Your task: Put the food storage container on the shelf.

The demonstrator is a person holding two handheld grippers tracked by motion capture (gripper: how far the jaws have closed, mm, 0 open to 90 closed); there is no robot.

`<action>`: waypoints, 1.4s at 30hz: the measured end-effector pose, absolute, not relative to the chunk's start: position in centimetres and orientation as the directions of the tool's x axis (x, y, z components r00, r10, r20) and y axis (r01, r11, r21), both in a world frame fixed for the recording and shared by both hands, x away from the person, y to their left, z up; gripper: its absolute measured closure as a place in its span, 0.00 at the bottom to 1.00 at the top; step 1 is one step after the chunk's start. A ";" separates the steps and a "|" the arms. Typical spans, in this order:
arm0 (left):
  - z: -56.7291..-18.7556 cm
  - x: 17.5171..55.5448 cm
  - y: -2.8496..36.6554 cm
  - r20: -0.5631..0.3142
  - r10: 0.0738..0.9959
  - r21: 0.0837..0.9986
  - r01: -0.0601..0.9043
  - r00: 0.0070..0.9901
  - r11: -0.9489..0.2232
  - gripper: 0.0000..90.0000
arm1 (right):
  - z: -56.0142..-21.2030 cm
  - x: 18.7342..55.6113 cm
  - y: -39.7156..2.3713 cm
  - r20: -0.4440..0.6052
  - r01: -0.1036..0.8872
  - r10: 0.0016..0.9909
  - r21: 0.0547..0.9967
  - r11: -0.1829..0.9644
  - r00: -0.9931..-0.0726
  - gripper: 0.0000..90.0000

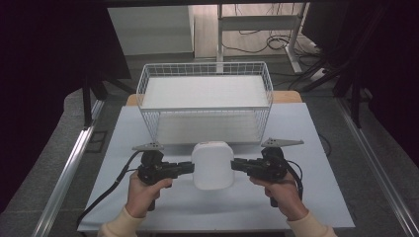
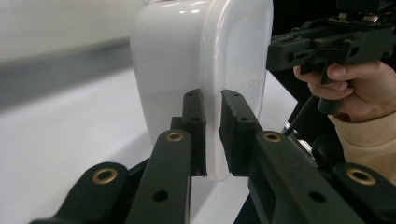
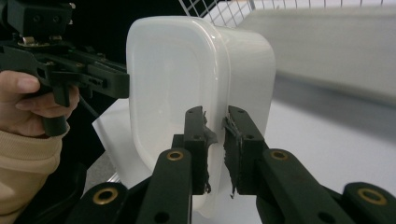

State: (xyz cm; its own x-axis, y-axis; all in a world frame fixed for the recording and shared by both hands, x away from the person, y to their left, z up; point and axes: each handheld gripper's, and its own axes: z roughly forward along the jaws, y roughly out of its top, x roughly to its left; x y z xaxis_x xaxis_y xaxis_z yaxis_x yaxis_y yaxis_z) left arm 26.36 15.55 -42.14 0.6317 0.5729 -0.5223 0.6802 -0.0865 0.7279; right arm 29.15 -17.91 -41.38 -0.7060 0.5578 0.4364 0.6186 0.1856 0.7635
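High view: even, soft overhead light on the pale tabletop (image 1: 276,207); both side margins fall off into near black. White container (image 1: 212,165) slightly overexposed, top surface detail washed out. Faint soft shadow beneath it, no hard edges. Frame mildly soft overall, straight rails bow a little toward the corners.

Left gripper view: container (image 2: 187,70) carries bright glare along the top edge; background smeared into grey and white bands, out of focus. Black claw (image 2: 212,135) sharp in the middle, blurred at the bottom edge.

Right gripper view: container (image 3: 187,79) evenly lit, soft sheen on the lid; wire basket (image 3: 224,11) and far background blurred. Left side dark.
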 end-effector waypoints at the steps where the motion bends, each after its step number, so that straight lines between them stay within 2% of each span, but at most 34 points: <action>1: -41.8 26.5 15.7 -0.517 0.573 0.732 0.675 0.636 -0.088 0.91 | -41.0 29.2 -17.8 0.429 0.611 0.558 0.769 0.188 -0.711 0.88; 24: -34.9 31.2 16.5 -0.452 0.597 0.784 0.614 0.663 -0.089 0.90 | -34.1 33.6 -16.7 0.346 0.523 0.557 0.831 0.192 -0.755 0.88; 35: -31.6 34.4 17.1 -0.450 0.596 0.788 0.609 0.666 -0.086 0.90 | -30.6 36.7 -16.2 0.334 0.496 0.540 0.848 0.186 -0.773 0.89; 42: -30.5 35.5 17.4 -0.439 0.605 0.790 0.606 0.664 -0.092 0.90 | -29.7 38.2 -15.9 0.341 0.498 0.533 0.848 0.181 -0.774 0.89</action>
